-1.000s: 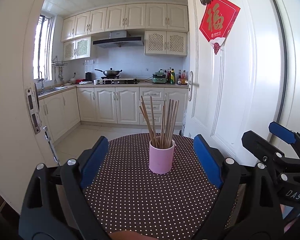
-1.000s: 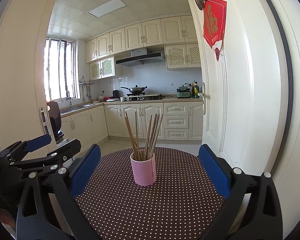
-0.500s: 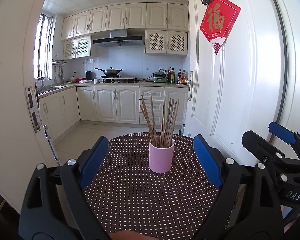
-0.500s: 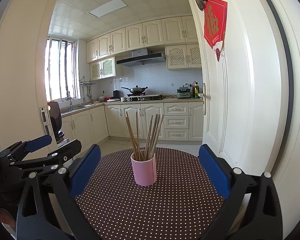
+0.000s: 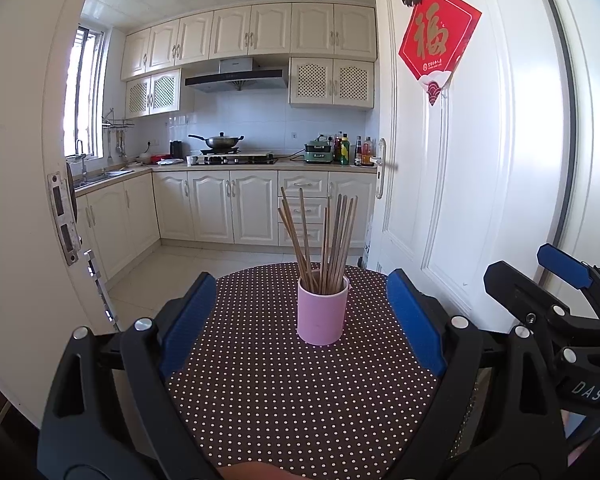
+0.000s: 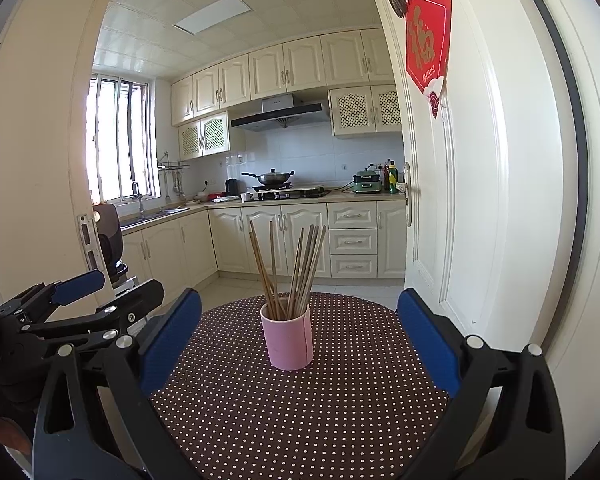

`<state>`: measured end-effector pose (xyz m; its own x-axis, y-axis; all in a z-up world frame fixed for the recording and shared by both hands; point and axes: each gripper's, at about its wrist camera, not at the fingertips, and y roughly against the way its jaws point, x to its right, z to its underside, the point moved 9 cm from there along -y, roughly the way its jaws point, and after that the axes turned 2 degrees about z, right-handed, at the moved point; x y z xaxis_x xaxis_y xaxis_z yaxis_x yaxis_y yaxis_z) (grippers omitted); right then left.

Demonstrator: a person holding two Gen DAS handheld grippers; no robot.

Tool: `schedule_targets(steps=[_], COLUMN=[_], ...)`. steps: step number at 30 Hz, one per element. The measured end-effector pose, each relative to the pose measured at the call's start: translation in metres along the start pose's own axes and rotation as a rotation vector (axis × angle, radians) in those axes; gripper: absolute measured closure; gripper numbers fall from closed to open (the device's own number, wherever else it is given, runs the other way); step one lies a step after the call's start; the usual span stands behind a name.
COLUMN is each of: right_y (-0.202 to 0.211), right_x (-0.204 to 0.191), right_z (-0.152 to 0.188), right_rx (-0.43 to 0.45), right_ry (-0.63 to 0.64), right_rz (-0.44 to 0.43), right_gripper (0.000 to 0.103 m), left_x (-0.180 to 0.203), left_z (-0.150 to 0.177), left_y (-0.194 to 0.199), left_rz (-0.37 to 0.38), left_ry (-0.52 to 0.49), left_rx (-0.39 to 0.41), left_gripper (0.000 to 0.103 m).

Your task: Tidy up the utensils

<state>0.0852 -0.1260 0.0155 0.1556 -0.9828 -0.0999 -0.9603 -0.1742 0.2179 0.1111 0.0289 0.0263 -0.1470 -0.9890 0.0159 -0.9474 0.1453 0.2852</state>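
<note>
Nothing's shifted since a sec ago. Left gripper (image 5: 302, 320) & right gripper (image 6: 298, 344) both hang released, jaws wide, empty. Pink cup (image 5: 323, 311) w/ wooden chopsticks (image 5: 328, 240) stands upright, frame center, on polka-dot table (image 5: 284, 400), apart from both.

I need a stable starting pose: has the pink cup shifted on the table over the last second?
No. The pink cup sits at the same spot on the dotted tablecloth, lined up with the drawers as before.
</note>
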Motion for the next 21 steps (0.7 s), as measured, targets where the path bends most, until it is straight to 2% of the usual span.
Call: schedule_targets(steps=[21], right_y=[-0.0065], right_x=[0.0008], right_z=[0.0019], right_rx=[-0.015], right_ry=[-0.011], right_rz=[-0.003], right_gripper=[0.008], left_x=[-0.001], left_z=[0.0004], left_y=[-0.0072], left_rz=[-0.001], left_ry=[0.001], left_rx=[-0.016], left_gripper=[0.017])
